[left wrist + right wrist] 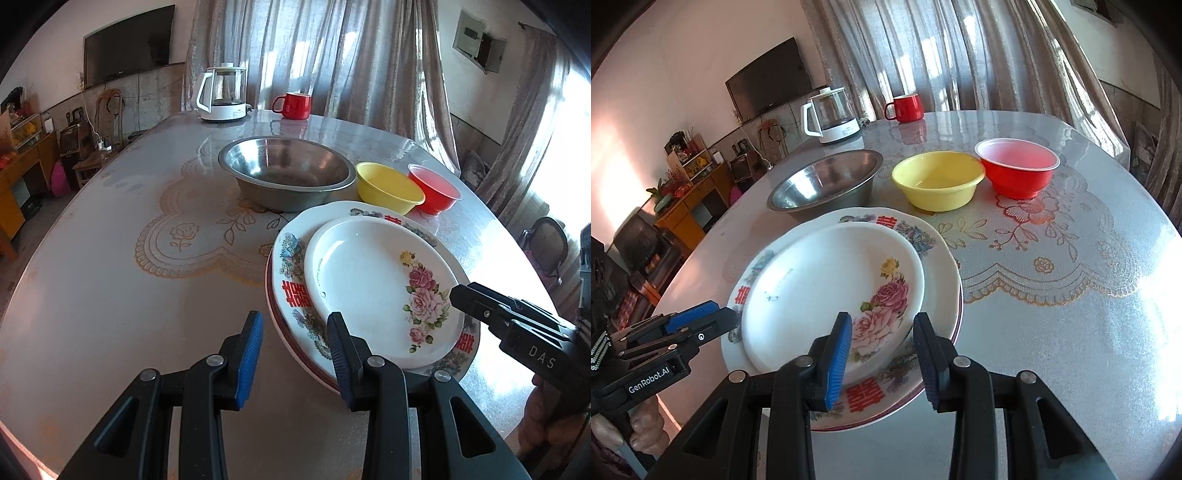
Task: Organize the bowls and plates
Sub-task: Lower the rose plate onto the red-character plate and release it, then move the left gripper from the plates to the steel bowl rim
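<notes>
left gripper [720, 321]: "GenRobot.AI" | right gripper [456, 295]: "DAS" (partly cut off)

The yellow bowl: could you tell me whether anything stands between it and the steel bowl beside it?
Nothing visible does. The yellow bowl sits right of the steel bowl with bare table between; the plate stack lies nearer the grippers.
</notes>
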### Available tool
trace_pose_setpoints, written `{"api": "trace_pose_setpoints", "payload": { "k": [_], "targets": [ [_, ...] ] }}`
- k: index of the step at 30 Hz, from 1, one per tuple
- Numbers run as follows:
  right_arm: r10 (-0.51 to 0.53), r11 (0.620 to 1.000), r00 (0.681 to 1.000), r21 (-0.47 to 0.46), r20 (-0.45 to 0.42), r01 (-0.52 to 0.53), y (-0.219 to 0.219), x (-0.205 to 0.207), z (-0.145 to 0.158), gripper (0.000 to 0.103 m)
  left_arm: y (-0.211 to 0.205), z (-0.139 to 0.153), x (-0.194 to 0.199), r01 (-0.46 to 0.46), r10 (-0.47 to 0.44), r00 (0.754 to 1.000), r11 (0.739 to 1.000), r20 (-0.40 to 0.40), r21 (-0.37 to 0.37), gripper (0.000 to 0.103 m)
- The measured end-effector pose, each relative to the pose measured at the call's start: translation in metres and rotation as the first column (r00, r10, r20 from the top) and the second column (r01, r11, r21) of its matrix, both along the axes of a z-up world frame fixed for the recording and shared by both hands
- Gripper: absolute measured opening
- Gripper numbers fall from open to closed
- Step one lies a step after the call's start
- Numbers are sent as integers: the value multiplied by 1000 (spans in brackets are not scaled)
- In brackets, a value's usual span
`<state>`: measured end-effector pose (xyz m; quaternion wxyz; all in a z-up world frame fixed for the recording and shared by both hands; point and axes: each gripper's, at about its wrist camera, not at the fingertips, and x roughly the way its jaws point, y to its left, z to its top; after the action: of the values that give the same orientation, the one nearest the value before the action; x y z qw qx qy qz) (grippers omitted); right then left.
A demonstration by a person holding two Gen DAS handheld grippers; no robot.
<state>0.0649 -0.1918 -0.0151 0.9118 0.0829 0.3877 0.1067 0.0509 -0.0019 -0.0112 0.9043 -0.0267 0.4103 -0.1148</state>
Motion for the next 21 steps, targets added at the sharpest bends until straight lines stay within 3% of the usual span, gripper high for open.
{"api": "trace_pose_setpoints", "payload": {
  "k": [10, 21],
  "targets": [
    [17, 996, 999, -88, 34, -14, 14, -3, -3, 29, 4, -2, -12, -30, 30, 1000, 999, 0, 12, 37],
    [21, 998, 999, -67, 37, -18, 22, -7, -1, 30, 9, 7, -25, -54, 54, 998, 999, 25, 4, 40]
  ]
}}
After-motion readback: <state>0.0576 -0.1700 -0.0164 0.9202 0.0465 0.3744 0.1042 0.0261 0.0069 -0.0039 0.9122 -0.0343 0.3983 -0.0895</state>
